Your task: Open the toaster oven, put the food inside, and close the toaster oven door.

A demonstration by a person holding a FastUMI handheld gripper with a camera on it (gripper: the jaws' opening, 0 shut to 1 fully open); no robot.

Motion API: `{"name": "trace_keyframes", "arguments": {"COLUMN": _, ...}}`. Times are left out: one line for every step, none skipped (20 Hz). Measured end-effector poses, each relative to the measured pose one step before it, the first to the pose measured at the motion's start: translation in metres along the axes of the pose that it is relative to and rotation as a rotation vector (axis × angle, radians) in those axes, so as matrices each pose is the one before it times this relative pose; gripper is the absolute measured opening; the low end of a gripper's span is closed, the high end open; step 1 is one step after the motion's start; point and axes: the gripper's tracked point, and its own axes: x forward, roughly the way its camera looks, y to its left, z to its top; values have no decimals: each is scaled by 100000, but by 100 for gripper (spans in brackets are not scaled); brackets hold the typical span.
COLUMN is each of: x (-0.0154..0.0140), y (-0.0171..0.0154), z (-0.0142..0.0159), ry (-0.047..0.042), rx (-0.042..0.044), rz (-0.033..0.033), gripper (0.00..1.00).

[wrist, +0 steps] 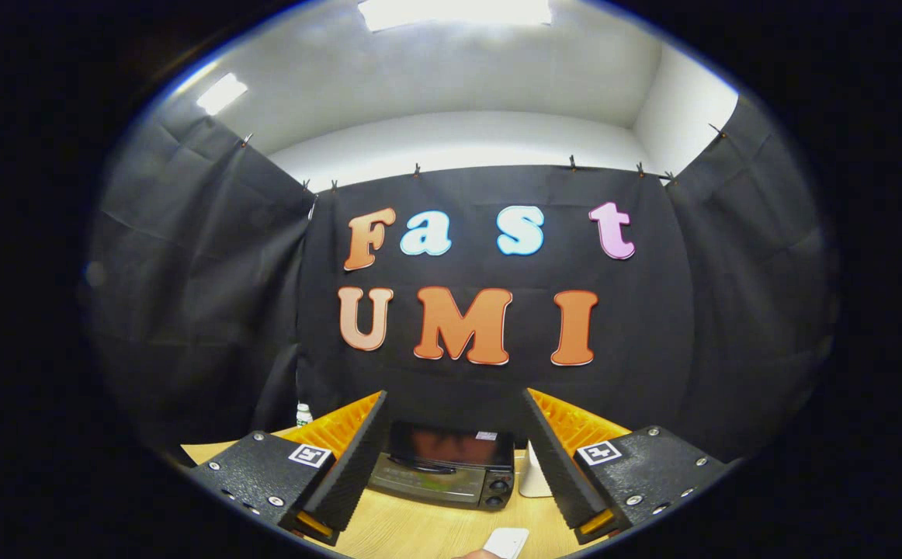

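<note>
A black toaster oven [445,466] stands on the wooden table [412,528], beyond my fingers and framed between them. Its glass door looks shut, with a handle across the front and knobs [497,491] on its right side. My gripper [455,404] is open, held above the table well short of the oven, with nothing between the black ribbed pads [358,458]. A small white piece [507,541] lies on the table close below the fingers; I cannot tell whether it is the food.
A white object [532,475] stands just right of the oven, partly hidden by the right finger. A small bottle [303,414] sits at the back left of the table. Black cloth walls close the booth on three sides.
</note>
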Motion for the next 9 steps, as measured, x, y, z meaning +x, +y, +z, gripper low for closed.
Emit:
{"name": "trace_keyframes", "arguments": {"x": -373, "y": -585, "z": 334, "ry": -792, "rx": 99, "rz": -300, "gripper": 99}}
{"name": "trace_keyframes", "arguments": {"x": -236, "y": -524, "z": 293, "ry": -503, "rx": 652, "rz": -393, "gripper": 99}}
{"name": "trace_keyframes", "arguments": {"x": -239, "y": -494, "z": 226, "ry": -162, "rx": 620, "rz": -348, "gripper": 99}}
{"name": "trace_keyframes", "arguments": {"x": -180, "y": -499, "z": 134, "ry": -260, "rx": 464, "rz": -736, "gripper": 99}}
{"name": "trace_keyframes", "arguments": {"x": -86, "y": -530, "z": 8, "ry": -363, "rx": 31, "rz": -889, "gripper": 99}}
{"name": "trace_keyframes", "arguments": {"x": 2, "y": -481, "z": 97, "ry": -404, "rx": 105, "rz": -1128, "gripper": 99}}
{"name": "trace_keyframes", "arguments": {"x": 73, "y": -213, "z": 172, "ry": -248, "rx": 274, "rz": -520, "gripper": 99}}
{"name": "trace_keyframes", "arguments": {"x": -15, "y": -37, "z": 169, "ry": -544, "rx": 581, "rz": 165, "gripper": 99}}
{"name": "trace_keyframes", "arguments": {"x": -83, "y": 67, "z": 189, "ry": -542, "rx": 513, "rz": 334, "gripper": 99}}
